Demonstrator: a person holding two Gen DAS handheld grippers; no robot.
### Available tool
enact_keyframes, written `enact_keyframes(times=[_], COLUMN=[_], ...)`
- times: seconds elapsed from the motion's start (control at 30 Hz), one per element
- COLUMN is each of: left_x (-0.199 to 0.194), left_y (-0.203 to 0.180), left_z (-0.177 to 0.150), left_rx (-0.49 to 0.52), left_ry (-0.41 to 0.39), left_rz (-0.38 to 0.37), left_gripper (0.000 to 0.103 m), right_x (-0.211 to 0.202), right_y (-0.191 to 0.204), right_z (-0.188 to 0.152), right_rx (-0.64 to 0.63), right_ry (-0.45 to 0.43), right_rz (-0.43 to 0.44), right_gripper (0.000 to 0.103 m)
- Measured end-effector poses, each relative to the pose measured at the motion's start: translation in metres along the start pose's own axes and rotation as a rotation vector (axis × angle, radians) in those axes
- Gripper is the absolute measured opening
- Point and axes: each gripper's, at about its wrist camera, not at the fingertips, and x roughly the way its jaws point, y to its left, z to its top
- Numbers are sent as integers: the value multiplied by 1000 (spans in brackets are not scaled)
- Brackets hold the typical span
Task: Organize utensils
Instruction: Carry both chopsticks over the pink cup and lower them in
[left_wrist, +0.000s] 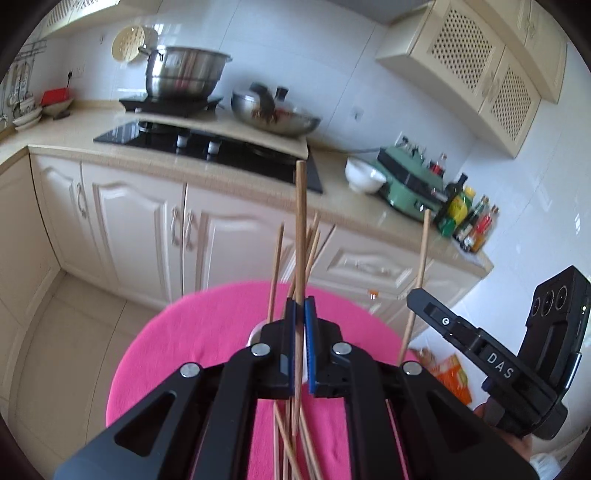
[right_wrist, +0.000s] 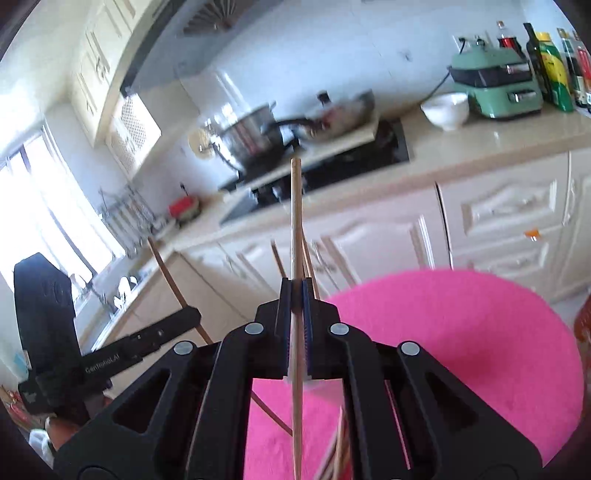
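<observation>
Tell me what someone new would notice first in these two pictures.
Probably the bright pink cloth, spread below both grippers. Next, each gripper is shut on one chopstick: the left gripper pinches its chopstick at the centre of its own view, and the right gripper pinches the right chopstick likewise. More loose chopsticks stand just behind, with a steel pot on the counter beyond.

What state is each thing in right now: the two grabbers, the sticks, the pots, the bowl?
Left hand-held gripper: shut on one chopstick.
Right hand-held gripper: shut on another chopstick.
Loose chopsticks: scattered, crossing on the pink cloth.
Steel pot: upright on a burner.
Wok: on the counter board, contents unclear.
White bowl: upright on the counter.
</observation>
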Motion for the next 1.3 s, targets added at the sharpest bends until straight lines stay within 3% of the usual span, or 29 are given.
enact_keyframes(times=[0.43, 0.83, 1.3], left_x=[28, 53, 49], left_y=[5, 21, 13], left_z=[35, 3, -35], left_rx=[-36, -9, 44], left_ry=[-112, -41, 30], left_rz=[23, 80, 102], left_gripper=[5, 5, 5], right_x=[56, 82, 56], right_y=[-7, -11, -8], right_z=[24, 6, -28], right_rx=[26, -15, -110], right_ry=[-82, -50, 12], right_rz=[16, -43, -97], right_gripper=[6, 7, 7])
